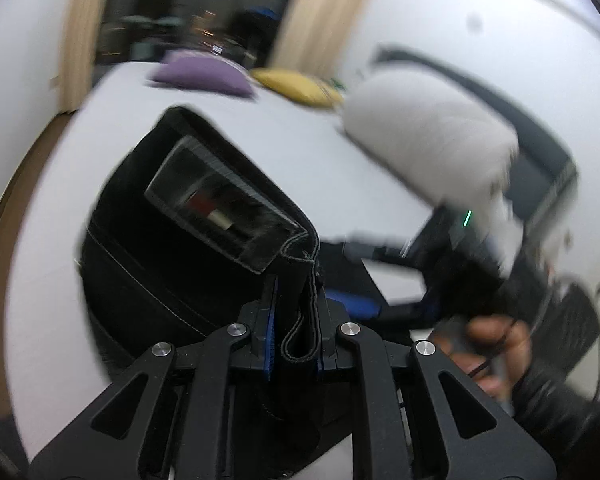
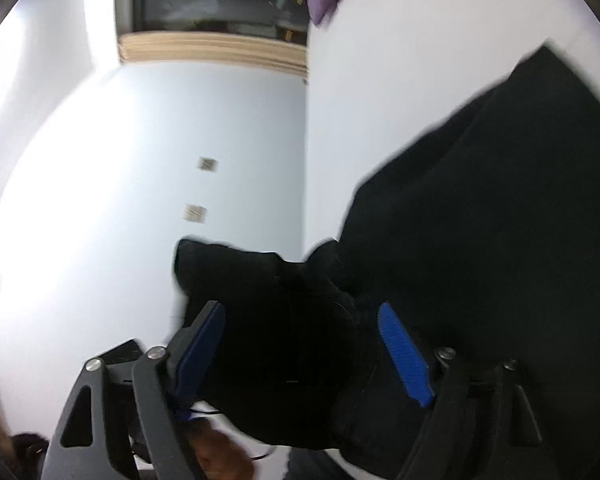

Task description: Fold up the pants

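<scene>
Pinching a stitched edge of the black pants (image 1: 188, 248), the left gripper (image 1: 296, 304) has its jaws drawn nearly together on the cloth, which billows toward ten o'clock over the white bed (image 1: 308, 148). The right gripper (image 2: 300, 332) stands wide apart, a bunch of pants (image 2: 480, 220) lying between its blue pads (image 2: 404, 356); grip cannot be told. Purple pillow (image 1: 204, 74) and yellow pillow (image 1: 296, 86) sit at twelve, bare sheet around.
</scene>
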`<state>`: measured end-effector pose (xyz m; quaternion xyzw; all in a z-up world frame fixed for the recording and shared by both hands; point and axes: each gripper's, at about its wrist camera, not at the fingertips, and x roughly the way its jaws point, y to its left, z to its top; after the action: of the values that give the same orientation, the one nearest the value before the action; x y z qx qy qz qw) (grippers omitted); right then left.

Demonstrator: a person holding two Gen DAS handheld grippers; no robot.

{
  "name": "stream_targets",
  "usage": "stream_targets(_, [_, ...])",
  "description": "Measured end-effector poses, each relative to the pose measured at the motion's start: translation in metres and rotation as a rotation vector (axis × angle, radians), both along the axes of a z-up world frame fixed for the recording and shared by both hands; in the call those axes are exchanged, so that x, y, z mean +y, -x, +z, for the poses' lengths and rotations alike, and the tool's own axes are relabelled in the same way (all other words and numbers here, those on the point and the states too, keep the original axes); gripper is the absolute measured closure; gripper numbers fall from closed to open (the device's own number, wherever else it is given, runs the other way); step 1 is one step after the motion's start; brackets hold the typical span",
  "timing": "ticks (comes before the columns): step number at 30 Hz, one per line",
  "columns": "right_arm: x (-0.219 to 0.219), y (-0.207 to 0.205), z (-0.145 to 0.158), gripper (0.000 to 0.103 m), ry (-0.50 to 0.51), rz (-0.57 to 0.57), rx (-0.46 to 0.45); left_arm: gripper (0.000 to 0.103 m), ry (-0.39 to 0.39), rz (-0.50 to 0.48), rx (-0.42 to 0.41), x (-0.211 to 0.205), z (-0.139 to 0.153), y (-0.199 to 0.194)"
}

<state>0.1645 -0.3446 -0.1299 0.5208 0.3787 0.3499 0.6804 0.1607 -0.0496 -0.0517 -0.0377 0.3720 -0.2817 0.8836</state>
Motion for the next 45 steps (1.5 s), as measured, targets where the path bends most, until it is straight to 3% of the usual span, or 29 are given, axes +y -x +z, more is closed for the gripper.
stream_targets(2, [-0.023, 0.006, -0.004, 0.014, -0.018, -0.024, -0.013, 0.091, -0.085, -0.063, 0.010, -0.041, -0.024, -0.004])
stream_targets(5, [-0.045, 0.013, -0.024, 0.014, 0.011, -0.045, 0.040, 0.091, -0.183, -0.132, 0.056, -0.083, -0.060, 0.001])
stream_targets(9, [-0.040, 0.018, -0.034, 0.025, 0.051, -0.004, 0.044, 0.091, -0.345, -0.193, -0.017, -0.129, -0.074, 0.017])
stream_targets(11, [-0.032, 0.014, -0.031, 0.037, 0.148, 0.018, 0.042, 0.091, -0.395, -0.207, -0.050, -0.141, -0.076, 0.023])
stream_targets(16, [-0.027, -0.005, -0.032, 0.085, 0.261, 0.048, 0.087, 0.091, -0.526, -0.250, -0.155, -0.169, -0.083, 0.047])
stream_targets(17, [-0.026, -0.005, -0.029, 0.090, 0.289, 0.051, 0.078, 0.091, -0.536, -0.256, -0.162, -0.174, -0.084, 0.049])
stream_targets(21, [-0.025, -0.007, -0.010, 0.093, 0.404, 0.049, 0.037, 0.091, -0.552, -0.273, -0.188, -0.176, -0.094, 0.060])
stream_targets(22, [-0.031, -0.008, -0.008, 0.093, 0.404, 0.043, 0.037, 0.091, -0.553, -0.283, -0.200, -0.166, -0.089, 0.076])
stream_targets(30, [-0.064, -0.022, 0.014, 0.096, 0.419, -0.004, 0.023, 0.091, -0.527, -0.361, -0.252, -0.202, -0.083, 0.090])
stream_targets(39, [-0.083, -0.013, -0.022, 0.094, 0.348, -0.067, 0.088, 0.091, -0.553, -0.428, -0.233, -0.237, -0.111, 0.107])
stream_targets(45, [-0.088, -0.010, -0.050, 0.092, 0.273, -0.119, 0.117, 0.089, -0.515, -0.432, -0.175, -0.223, -0.123, 0.096])
